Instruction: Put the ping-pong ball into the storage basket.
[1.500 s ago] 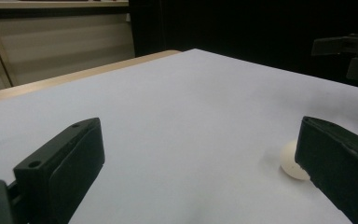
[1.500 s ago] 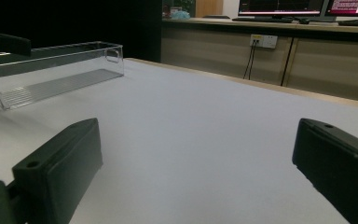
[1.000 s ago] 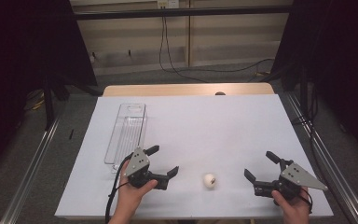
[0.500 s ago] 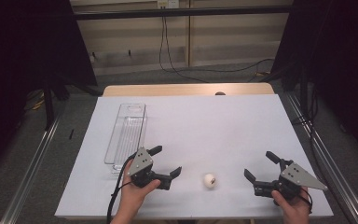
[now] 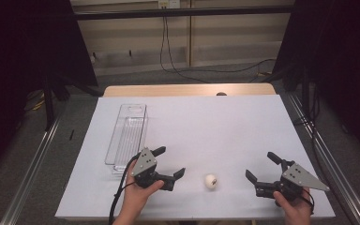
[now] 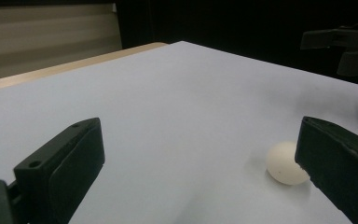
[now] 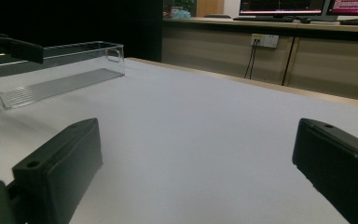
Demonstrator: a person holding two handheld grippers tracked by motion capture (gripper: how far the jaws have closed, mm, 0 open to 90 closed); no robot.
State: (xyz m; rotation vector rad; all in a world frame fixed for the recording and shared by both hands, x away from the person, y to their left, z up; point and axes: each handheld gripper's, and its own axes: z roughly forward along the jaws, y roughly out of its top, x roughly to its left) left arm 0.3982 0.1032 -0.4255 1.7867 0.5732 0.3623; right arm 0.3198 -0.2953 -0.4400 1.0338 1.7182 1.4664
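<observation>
Nearest the person, the left tool (image 5: 171, 161) sits low over the white tabletop (image 5: 215, 126), jaws spread wide and holding nothing. The small white ball (image 5: 210, 181) lies on the tabletop just beside it, to its right in the high view. In the left gripper view the ball (image 6: 286, 162) lies next to the right-hand jaw, partly hidden by that jaw's edge; whether they touch cannot be told. The ball is not between the jaws.

The right tool (image 5: 258, 166) is held at the near right of the tabletop, well apart from the ball, jaws likewise wide and empty.

Farther back, to the left, a clear plastic tray (image 5: 127, 136) stands lengthwise on the tabletop with nothing in it. The right gripper view shows the tray (image 7: 56, 74) the same way.

Assessment of progress: the work appears to be at its opening stage. The ball is not yet grasped, lifted or placed. Remaining, by judgement: centre the left tool's jaws on the ball, close, lift, and probably carry it to the tray.
</observation>
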